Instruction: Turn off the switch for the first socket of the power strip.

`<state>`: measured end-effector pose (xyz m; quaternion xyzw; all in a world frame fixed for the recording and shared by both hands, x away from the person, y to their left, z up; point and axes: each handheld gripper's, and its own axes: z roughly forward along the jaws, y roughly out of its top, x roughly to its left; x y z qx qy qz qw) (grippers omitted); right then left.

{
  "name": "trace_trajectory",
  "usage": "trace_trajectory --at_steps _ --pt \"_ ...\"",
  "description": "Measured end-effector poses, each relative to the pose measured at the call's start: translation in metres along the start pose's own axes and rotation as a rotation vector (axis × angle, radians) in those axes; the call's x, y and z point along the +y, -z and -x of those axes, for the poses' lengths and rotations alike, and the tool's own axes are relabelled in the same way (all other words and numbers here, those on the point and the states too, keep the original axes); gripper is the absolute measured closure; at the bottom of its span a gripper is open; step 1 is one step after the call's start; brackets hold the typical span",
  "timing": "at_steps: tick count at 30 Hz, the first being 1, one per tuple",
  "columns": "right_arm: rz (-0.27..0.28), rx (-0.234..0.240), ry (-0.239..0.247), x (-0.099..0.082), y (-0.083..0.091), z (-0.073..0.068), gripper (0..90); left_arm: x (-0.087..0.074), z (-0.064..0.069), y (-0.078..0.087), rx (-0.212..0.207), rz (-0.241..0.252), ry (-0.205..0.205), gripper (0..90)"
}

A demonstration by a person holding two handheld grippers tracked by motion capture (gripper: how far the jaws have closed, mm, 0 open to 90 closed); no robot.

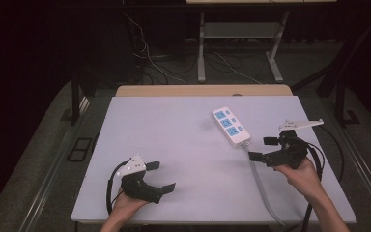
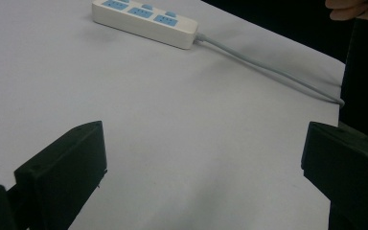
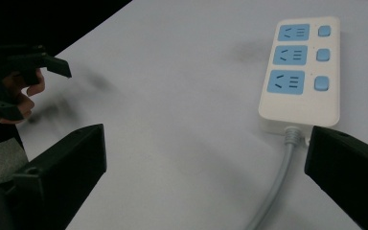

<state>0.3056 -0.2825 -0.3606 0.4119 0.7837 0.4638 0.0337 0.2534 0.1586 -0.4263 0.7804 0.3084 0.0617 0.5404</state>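
I'm looking down on a pale grey table top [image 1: 174, 159], matte and plain, with a strip of light wood [image 1: 203, 90] along its far edge. Around it the room is dark: black curtain at the back, grey floor, a metal stand [image 1: 201, 48] behind the table and loose cables [image 1: 149, 60] trailing on the floor beside it.

There's the power strip [image 1: 230, 126], white with three blue sockets and a blue switch by each, lying flat on the right half of the table, angled. Its grey cord [image 1: 263, 188] leaves the near end and runs toward my edge of the table.

My right gripper [image 1: 262, 149] sits just beside the strip's cord end, jaws spread wide, nothing between the pads. In the right gripper view the cord [image 3: 280, 177] comes down between the two black jaws, closer to the right one, and the strip [image 3: 301, 72] lies just ahead, not touched.

My left gripper [image 1: 160, 176] is low over the near left of the table, well apart from the strip, jaws also spread and empty. From the left gripper view, bare table lies between it and the strip [image 2: 143, 19], nothing in the way.
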Motion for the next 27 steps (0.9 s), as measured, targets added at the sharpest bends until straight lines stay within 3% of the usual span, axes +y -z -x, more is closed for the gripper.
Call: trace_trajectory --at_steps 13,21,27 --pt "0.058 -0.004 0.011 -0.045 0.009 -0.009 0.4 -0.001 -0.001 0.000 0.009 -0.003 0.006 0.1" --pt "0.052 -0.003 -0.004 -0.070 0.008 -0.011 0.4 -0.003 -0.005 -0.003 0.014 -0.046 0.040 0.0" --pt "0.053 -0.010 -0.017 -0.084 0.006 -0.010 0.4 -0.003 -0.006 -0.005 0.014 -0.062 0.040 0.0"
